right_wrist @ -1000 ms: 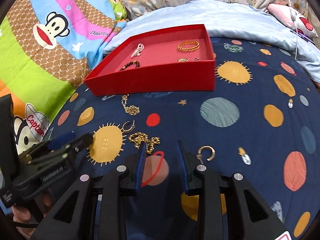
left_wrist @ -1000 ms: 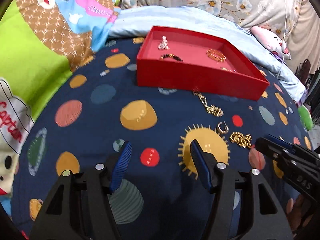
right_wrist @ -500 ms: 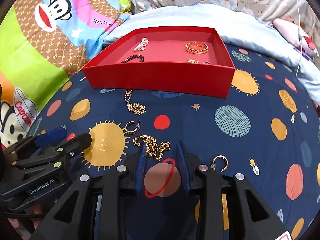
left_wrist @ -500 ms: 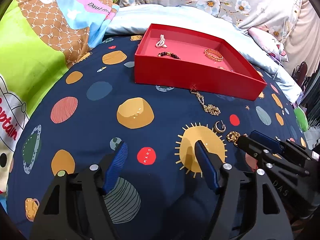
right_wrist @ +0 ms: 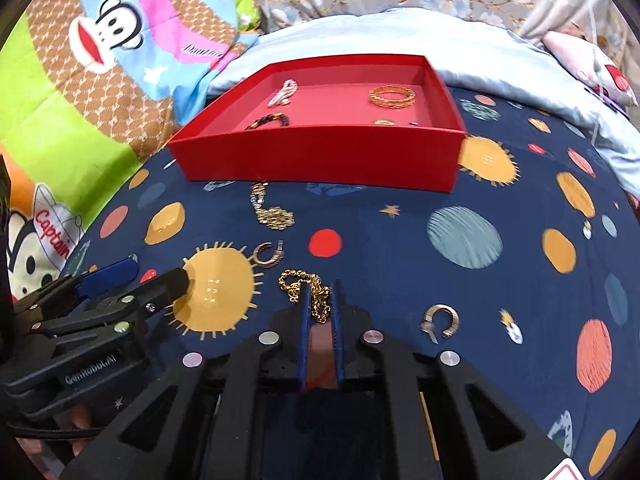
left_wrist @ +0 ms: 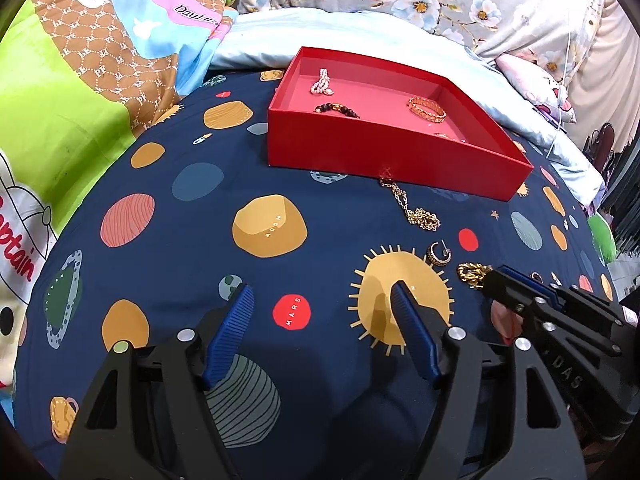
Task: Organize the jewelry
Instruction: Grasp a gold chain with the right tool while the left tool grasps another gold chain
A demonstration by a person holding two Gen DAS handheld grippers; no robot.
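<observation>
Grippers work over a dark blue planet-print bedspread (left_wrist: 168, 240) with loose jewelry on it. At the left, the left gripper (left_wrist: 320, 332) holds its blue fingers well apart with nothing between them; only the printed fabric shows in the gap, and a red dot marked MARS lies under it. Further along, a red tray (left_wrist: 392, 160) stands on the bedspread and holds a pale beaded piece (left_wrist: 322, 85), a dark bead bracelet (left_wrist: 338, 109) and a gold bangle (left_wrist: 426, 109); two small items near its right corner are too small to identify. Just in front of the tray wall lies a gold chain (left_wrist: 416, 210), and nearer the grippers a hoop earring (left_wrist: 439, 254) rests at the edge of a yellow sun print. At the right, the right gripper (right_wrist: 321, 300) has its fingers brought together on a gold link bracelet (right_wrist: 306, 286): one end of the bracelet sits pinched between the blue pads, while the rest lies looped on the fabric just ahead of the tips. In the left wrist view this gripper's black finger covers most of the bracelet. A second hoop earring (right_wrist: 440, 320) lies on the bedspread just to the right of the right gripper, apart from it. Both gripper bodies are cut off by the lower frame edges, and the right wrist view is slightly blurred.
</observation>
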